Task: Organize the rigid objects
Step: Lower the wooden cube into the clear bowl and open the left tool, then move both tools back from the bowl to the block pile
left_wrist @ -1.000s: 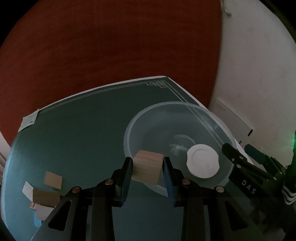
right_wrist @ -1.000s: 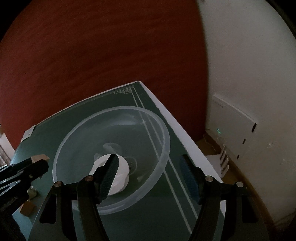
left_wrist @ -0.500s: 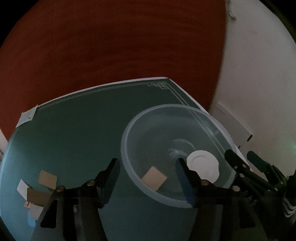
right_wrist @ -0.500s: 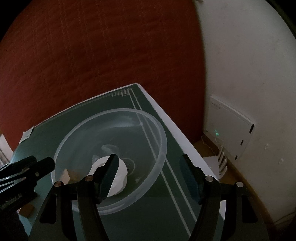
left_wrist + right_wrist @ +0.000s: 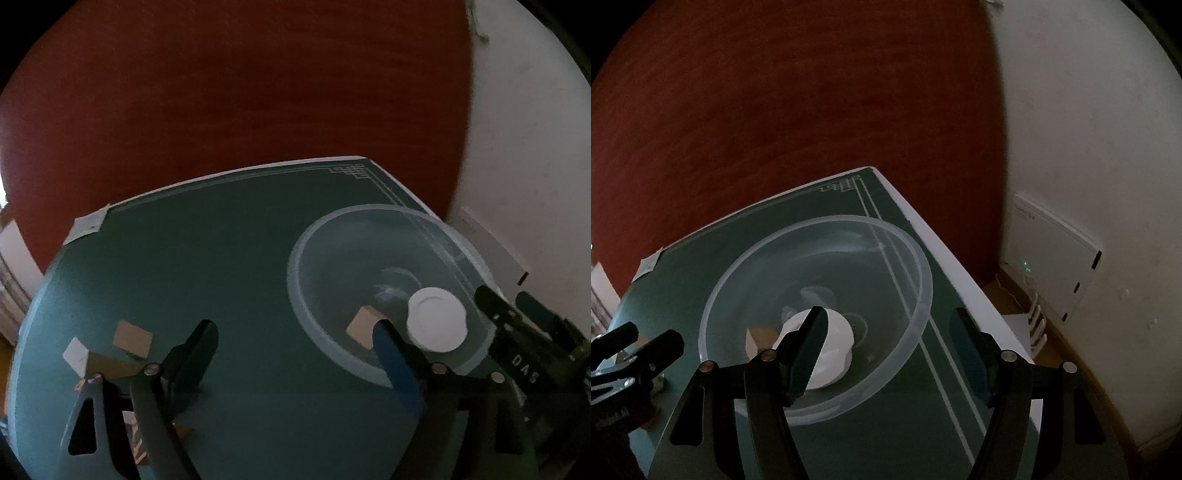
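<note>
On the left of the green mat (image 5: 229,258) lie little cards (image 5: 132,338). My left gripper (image 5: 295,343) has just been opening its jaws, and nothing is between them now. The wooden block (image 5: 364,326) sits inside the clear bowl (image 5: 314,236), just beside the white lid (image 5: 437,319). My right gripper (image 5: 890,343) is open too, holding nothing, above the bowl.

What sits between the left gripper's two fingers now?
Only bare dark green mat, in the left wrist view. The left gripper has just been opening; the small wooden block lies in the clear plastic bowl.
</note>
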`<state>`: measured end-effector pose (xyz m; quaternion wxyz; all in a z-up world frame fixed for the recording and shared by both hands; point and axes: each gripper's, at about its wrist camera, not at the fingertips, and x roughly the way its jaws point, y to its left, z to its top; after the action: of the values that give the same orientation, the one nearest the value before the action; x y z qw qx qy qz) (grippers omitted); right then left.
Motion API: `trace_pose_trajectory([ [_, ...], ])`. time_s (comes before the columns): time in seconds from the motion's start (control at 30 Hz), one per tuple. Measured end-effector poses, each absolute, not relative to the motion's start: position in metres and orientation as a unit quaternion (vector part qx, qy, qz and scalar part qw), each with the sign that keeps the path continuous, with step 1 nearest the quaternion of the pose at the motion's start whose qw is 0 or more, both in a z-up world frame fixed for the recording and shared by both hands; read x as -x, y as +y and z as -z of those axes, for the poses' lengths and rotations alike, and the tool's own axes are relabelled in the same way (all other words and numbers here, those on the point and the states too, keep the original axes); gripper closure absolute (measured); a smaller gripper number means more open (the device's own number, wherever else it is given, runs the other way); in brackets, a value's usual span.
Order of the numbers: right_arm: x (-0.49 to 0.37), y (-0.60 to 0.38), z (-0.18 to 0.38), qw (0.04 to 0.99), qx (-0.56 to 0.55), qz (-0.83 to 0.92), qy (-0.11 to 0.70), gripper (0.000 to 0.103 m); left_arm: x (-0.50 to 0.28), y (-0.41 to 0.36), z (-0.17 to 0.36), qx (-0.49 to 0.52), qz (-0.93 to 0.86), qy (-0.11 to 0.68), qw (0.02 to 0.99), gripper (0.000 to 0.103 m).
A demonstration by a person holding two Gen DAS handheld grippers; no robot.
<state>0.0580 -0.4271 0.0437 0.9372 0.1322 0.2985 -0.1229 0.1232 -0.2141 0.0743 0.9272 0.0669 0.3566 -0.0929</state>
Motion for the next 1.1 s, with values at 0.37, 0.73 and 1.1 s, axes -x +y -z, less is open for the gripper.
trace_pose_trajectory([
  [0.37,-0.056,-0.419,-0.047,0.942,-0.114,0.118,0.294,0.033,-0.106,-0.204,-0.071,-0.080,0.060,0.347,0.932,0.009],
  [0.73,-0.052,-0.408,-0.050,0.947,-0.093,0.114,0.286,0.033,-0.090,-0.184,-0.069,-0.077,0.026,0.345,0.935,0.009],
  [1.1,-0.049,-0.393,-0.052,0.952,-0.070,0.096,0.281,0.033,-0.074,-0.151,-0.066,-0.068,-0.016,0.347,0.935,0.009],
])
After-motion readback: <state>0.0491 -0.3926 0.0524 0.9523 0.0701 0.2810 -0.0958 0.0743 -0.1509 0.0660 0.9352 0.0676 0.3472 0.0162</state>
